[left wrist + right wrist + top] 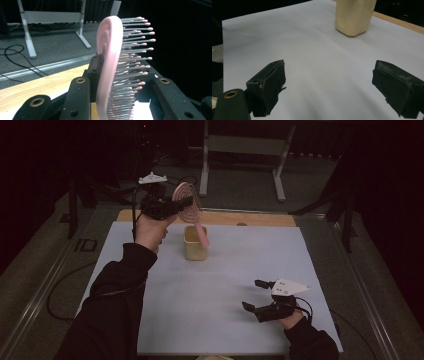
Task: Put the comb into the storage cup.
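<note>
My left gripper (pixel 176 204) is raised above the far left of the white sheet, shut on the round head of a pink hairbrush (pixel 187 204). The brush handle hangs down into or just over a cream container (pixel 195 249). In the left gripper view the pink hairbrush (pixel 109 62) stands edge-on between the jaws, its bristles pointing right. My right gripper (pixel 255 296) rests low at the near right of the sheet, open, nothing between its jaws. In the right gripper view the cream container (pixel 354 16) stands ahead at the top, beyond the right gripper (pixel 329 87).
A white sheet (pixel 225 285) covers a wooden table (pixel 240 218) whose far edge shows. Metal rails (pixel 35 300) run along both sides. A grey stand frame (pixel 245 150) sits on the floor beyond. Cables (pixel 15 57) lie on the floor at the left.
</note>
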{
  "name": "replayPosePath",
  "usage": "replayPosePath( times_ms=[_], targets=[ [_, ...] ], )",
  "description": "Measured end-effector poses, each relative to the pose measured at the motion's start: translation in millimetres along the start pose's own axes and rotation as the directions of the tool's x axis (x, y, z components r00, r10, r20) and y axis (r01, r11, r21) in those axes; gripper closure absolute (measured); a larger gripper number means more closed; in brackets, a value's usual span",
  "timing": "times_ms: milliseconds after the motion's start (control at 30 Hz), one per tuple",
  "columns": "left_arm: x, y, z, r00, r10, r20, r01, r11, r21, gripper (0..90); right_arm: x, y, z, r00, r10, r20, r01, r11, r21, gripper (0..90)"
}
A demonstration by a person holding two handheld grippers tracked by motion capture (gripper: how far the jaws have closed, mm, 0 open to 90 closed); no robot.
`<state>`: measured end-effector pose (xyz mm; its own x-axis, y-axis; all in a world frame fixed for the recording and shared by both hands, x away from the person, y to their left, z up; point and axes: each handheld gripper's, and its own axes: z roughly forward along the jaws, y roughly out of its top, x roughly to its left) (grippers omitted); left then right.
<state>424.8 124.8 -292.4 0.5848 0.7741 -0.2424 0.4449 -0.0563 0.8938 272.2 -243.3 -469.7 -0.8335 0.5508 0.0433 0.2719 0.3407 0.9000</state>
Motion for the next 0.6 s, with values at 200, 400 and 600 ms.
replayPosePath(
  times_ms=[200,400,600],
  targets=[
    [5.0,6.6,0.1,0.9996,0.010,-0.025,-0.010,0.9999,-0.002,65.6,-0.4,-0.3,-0.2,1.0000,-0.001,-0.003,0.001,1.000,0.002,11.1],
    [8.7,12.9,-0.4,0.9993,0.006,-0.038,-0.007,0.9999,-0.009,65.6,-0.3,0.2,-0.6,1.0000,-0.004,-0.005,0.004,1.000,-0.002,11.1],
    [12.2,16.9,0.7,0.9982,0.003,-0.059,-0.004,0.9998,-0.021,65.5,0.5,0.5,-0.7,1.0000,0.000,-0.003,0.000,1.000,-0.003,11.1]
  ],
)
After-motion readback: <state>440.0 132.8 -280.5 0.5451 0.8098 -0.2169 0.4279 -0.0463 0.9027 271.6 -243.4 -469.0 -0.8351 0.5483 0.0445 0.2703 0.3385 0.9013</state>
